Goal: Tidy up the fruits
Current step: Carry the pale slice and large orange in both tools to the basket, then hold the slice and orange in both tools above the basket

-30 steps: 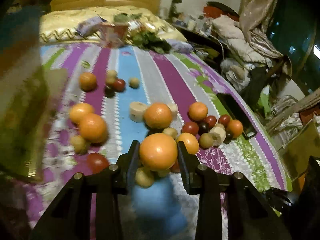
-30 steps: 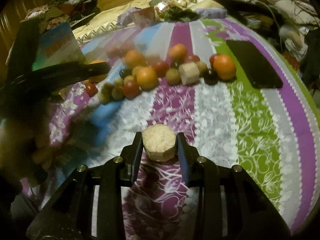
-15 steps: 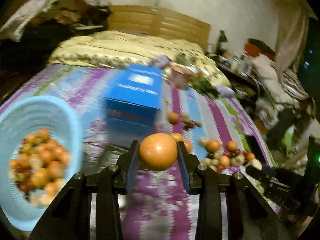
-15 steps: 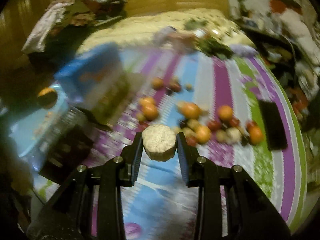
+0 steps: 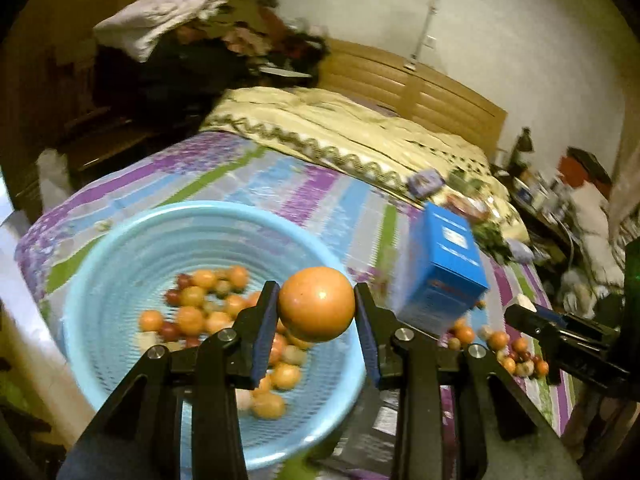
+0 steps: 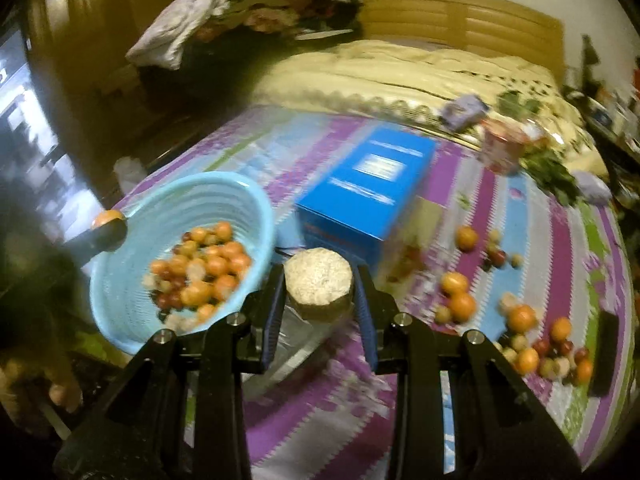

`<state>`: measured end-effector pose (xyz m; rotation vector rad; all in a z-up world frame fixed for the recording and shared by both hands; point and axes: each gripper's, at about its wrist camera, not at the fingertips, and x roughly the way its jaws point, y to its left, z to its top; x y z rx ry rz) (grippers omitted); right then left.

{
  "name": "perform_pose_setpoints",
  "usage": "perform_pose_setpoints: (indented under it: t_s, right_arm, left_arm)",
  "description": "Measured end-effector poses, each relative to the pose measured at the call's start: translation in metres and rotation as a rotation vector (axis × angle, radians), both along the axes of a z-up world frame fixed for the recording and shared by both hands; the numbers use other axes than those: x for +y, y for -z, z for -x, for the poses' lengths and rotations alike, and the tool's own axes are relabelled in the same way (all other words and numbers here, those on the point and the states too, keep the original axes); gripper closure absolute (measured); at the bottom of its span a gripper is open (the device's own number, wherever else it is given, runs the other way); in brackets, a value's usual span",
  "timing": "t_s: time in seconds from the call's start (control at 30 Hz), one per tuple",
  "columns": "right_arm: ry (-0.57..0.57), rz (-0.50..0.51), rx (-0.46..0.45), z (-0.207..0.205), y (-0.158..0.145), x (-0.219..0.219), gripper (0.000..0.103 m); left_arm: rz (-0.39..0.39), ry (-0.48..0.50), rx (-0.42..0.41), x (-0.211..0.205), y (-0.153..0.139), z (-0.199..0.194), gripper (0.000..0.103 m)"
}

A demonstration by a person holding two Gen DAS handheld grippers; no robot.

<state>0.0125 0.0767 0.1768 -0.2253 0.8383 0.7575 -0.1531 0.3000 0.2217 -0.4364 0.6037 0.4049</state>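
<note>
the left fingers [image 5: 316, 306] pinch a round orange fruit [image 5: 317, 303] between their blue pads, and in the left wrist view the fruit hangs above the near right part of a light blue ribbed plastic basket [image 5: 120, 248] that sits at the left edge of the bed [image 5: 280, 188]. the right fingers [image 6: 320, 294] pinch a pale beige, flat-topped chunk of peeled fruit [image 6: 319, 282], held in the air just right of the basket's rim. inside the basket lies a heap of small orange, red and pale fruits [image 6: 200, 272], blurred in both views. beside the basket, toward the middle of the bed, stands a bright blue cardboard box [image 6: 368, 188] with white print on its top. past the box, toward the right edge of the bed, loose orange, red and pale fruits [image 6: 520, 320] lie scattered on the purple, blue, green and white striped bedspread [image 6: 540, 240]. a dark flat rectangular object [image 6: 606, 352] lies near the right edge. a cream quilt [image 6: 400, 72] covers the head of the bed below a wooden headboard [image 6: 460, 12]. in the left wrist view the other gripper's black body shows at the right edge with a pale piece at its tip.
</note>
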Motion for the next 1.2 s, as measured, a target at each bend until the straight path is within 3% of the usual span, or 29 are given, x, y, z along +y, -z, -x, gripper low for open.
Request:
perform_pose_setpoints:
  t_s: [0.5,1.2]
  right_arm:
    - [-0.148,0.062,0.062,0.007,0.0,0.096,0.069]
    - [-0.222,0.167,0.192,-0.004,0.034,0.149,0.069]
  left_arm:
    - [0.051,-0.082,0.035,0.069,0.007,0.03,0.065]
    - [0.135,-0.112,0.099,0.117,0.043,0.032,0.065]
